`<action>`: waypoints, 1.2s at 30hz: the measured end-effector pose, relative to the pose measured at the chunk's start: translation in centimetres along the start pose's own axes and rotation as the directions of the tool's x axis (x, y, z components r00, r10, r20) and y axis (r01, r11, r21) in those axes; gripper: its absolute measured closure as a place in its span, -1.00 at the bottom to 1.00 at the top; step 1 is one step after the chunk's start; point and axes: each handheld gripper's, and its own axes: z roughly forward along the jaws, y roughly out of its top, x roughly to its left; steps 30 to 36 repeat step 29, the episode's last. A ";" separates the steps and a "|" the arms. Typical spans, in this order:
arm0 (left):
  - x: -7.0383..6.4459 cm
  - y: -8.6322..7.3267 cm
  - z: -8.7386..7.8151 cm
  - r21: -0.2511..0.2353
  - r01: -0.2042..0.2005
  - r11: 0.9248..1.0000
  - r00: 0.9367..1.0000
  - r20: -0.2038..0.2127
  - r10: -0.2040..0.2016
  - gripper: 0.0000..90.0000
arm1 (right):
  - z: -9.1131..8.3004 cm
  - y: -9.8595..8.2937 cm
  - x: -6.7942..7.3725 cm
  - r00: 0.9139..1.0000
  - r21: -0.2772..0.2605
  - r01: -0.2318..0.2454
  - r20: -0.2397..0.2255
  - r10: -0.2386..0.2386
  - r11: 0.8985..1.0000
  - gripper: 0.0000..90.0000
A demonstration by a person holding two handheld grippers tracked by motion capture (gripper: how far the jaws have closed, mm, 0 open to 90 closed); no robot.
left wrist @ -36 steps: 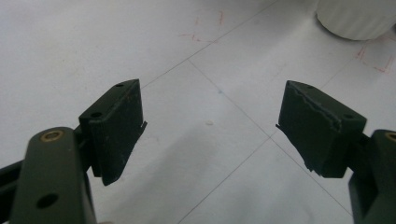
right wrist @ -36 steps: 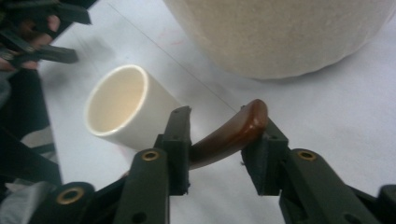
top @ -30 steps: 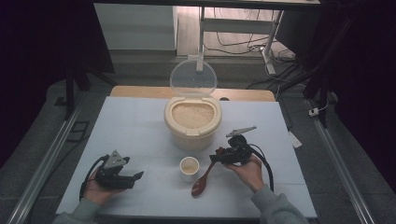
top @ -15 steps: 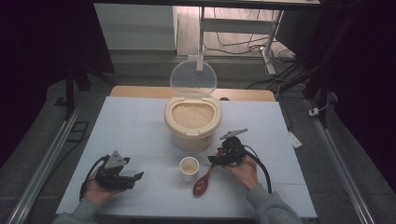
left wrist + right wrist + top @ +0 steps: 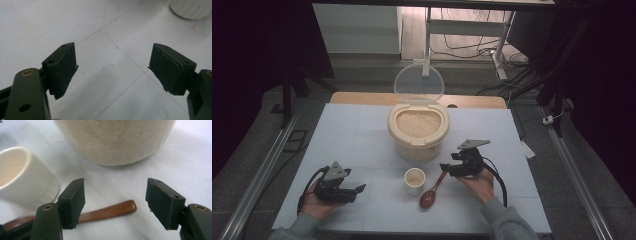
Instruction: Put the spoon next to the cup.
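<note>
A cream rice container (image 5: 417,131) with its clear lid (image 5: 419,82) raised stands at the table's middle, full of rice. In front of it is a small white cup (image 5: 414,180) and a brown wooden spoon (image 5: 432,191) lying on the table. My right gripper (image 5: 444,167) is open just above the spoon's handle end (image 5: 117,209), with the cup (image 5: 20,176) to its left and the container's wall (image 5: 117,140) beyond. My left gripper (image 5: 358,190) rests open near the front left, over bare table (image 5: 112,65).
The white table top (image 5: 362,140) has wide free room at left and right. A wooden board edge (image 5: 472,101) runs along the back. Metal rails (image 5: 257,175) flank the table. The cup's base (image 5: 191,8) shows at the left gripper view's top right.
My right gripper has shifted slightly left and forward toward the spoon's handle. The left gripper has stayed in place.
</note>
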 end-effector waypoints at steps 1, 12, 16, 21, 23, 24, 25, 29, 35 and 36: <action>0.0 0.0 0.0 -0.002 0.002 1.000 1.000 -0.001 -0.002 -0.52 | -0.6 -0.3 0.0 1.000 -0.008 0.011 0.000 -0.011 1.000 -0.27; 0.0 0.1 -0.1 -0.018 0.025 1.000 1.000 0.005 -0.025 -0.54 | -6.0 -4.3 -0.7 0.998 -0.081 0.050 0.034 -0.048 0.995 -0.23; 0.0 0.2 -0.2 -0.023 0.022 0.999 1.000 0.005 -0.022 -0.54 | -7.0 -5.4 -1.0 0.997 -0.070 0.065 0.054 -0.061 0.995 -0.23; 0.0 0.2 -0.3 -0.031 0.020 0.999 1.000 0.007 -0.020 -0.54 | -8.0 -6.7 -1.7 0.998 -0.085 0.038 0.061 -0.033 0.996 -0.21; -0.1 0.2 -0.3 -0.032 0.019 0.999 1.000 0.007 -0.019 -0.54 | -8.3 -7.0 -1.9 0.997 -0.087 0.034 0.077 -0.028 0.996 -0.21; -0.1 0.2 -0.3 -0.031 0.018 0.999 1.000 0.007 -0.017 -0.54 | -8.4 -7.1 -2.0 0.997 -0.091 0.034 0.072 -0.028 0.995 -0.21; -0.1 0.2 -0.3 -0.029 0.015 0.999 1.000 0.007 -0.015 -0.54 | -8.5 -7.1 -2.0 0.997 -0.085 0.035 0.074 -0.029 0.996 -0.21; -0.1 0.3 -0.3 -0.031 0.011 0.999 1.000 0.007 -0.010 -0.54 | -8.8 -7.3 -2.2 0.995 -0.082 0.054 0.090 -0.046 0.995 -0.21; -0.1 0.3 -0.3 -0.031 0.011 0.999 1.000 0.007 -0.010 -0.54 | -8.8 -7.3 -2.2 0.995 -0.082 0.054 0.090 -0.046 0.995 -0.21; -0.1 0.3 -0.3 -0.031 0.011 0.999 1.000 0.007 -0.010 -0.54 | -8.8 -7.3 -2.2 0.995 -0.082 0.054 0.090 -0.046 0.995 -0.21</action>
